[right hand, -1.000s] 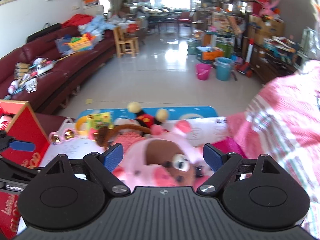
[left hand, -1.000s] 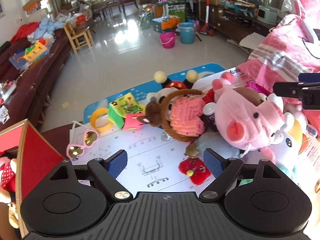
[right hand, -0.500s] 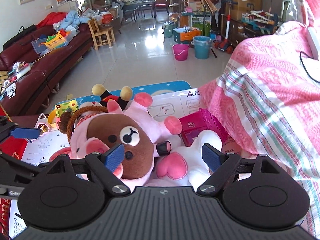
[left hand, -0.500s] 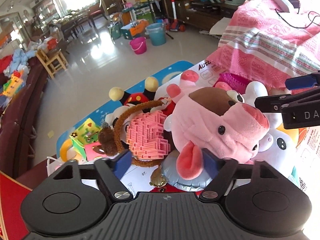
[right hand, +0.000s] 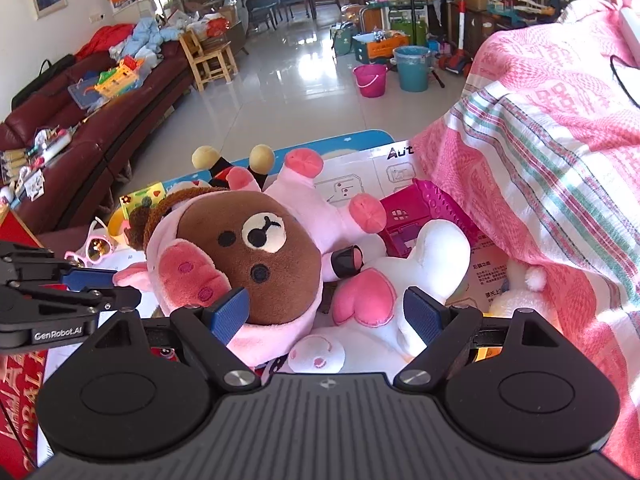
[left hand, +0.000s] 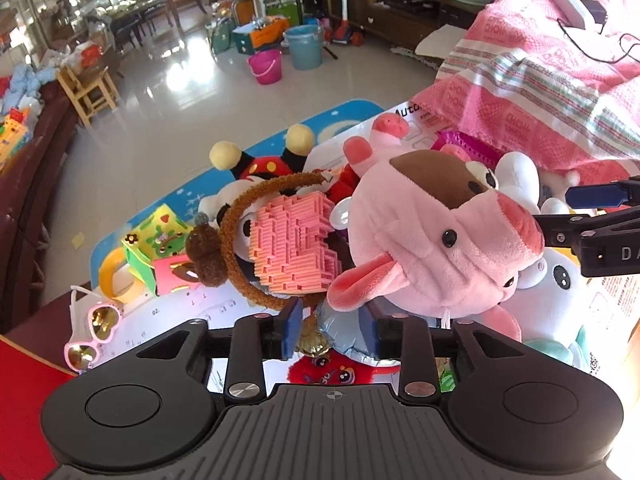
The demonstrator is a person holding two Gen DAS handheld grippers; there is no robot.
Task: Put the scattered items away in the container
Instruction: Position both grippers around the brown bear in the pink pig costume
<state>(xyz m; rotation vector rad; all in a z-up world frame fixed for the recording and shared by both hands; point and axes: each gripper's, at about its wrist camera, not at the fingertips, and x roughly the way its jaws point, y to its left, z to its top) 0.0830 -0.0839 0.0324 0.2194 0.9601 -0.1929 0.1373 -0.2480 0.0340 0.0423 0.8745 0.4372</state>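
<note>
Past the clutter I see a glossy tiled floor (right hand: 288, 92) with a pink bucket (right hand: 370, 80) just beside a blue bucket (right hand: 412, 69). A dark red sofa (right hand: 80, 120) runs along the left wall, littered with odds and ends, and a small wooden chair (right hand: 208, 60) stands at its far end. On my right hangs a pink striped blanket (right hand: 552, 152).

Left gripper (left hand: 334, 330): pitched steeply downward, jaws half-narrowed, having just been closing; blue pads (left hand: 291, 330) flanked a silvery foil item. Right gripper (right hand: 326, 312): pitched downward, jaws spread wide, pads free; seen at 3 o'clock from the left wrist
</note>
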